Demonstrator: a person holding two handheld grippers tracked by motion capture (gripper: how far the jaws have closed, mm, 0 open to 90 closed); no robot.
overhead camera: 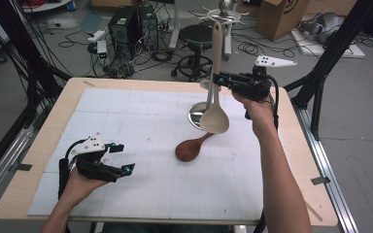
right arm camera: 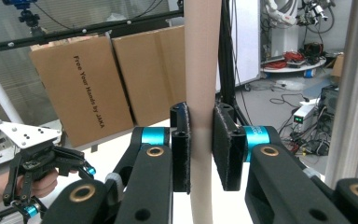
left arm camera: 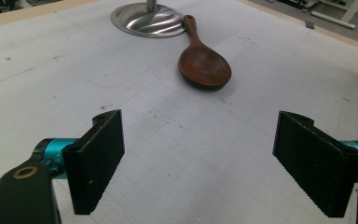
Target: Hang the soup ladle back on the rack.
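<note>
A pale wooden spoon (overhead camera: 215, 97) hangs upright above the table, bowl down, and my right gripper (overhead camera: 218, 79) is shut on its handle (right arm camera: 203, 93), pads pressed on both sides. A dark brown spoon (overhead camera: 190, 148) lies on the white mat (overhead camera: 141, 116) just below it, its handle pointing toward a round steel base (overhead camera: 196, 114). In the left gripper view the brown spoon (left arm camera: 203, 63) lies ahead, beside the steel base (left arm camera: 144, 21). My left gripper (overhead camera: 122, 158) rests at the near left of the table; its jaws stand wide open over bare mat (left arm camera: 198, 154).
A steel post rises from the base behind the pale spoon. The table's wooden edge (overhead camera: 48, 126) frames the mat. Beyond it are a stool (overhead camera: 196, 36), computer towers, cables and cardboard boxes (right arm camera: 98, 88). Black frame struts stand at both sides.
</note>
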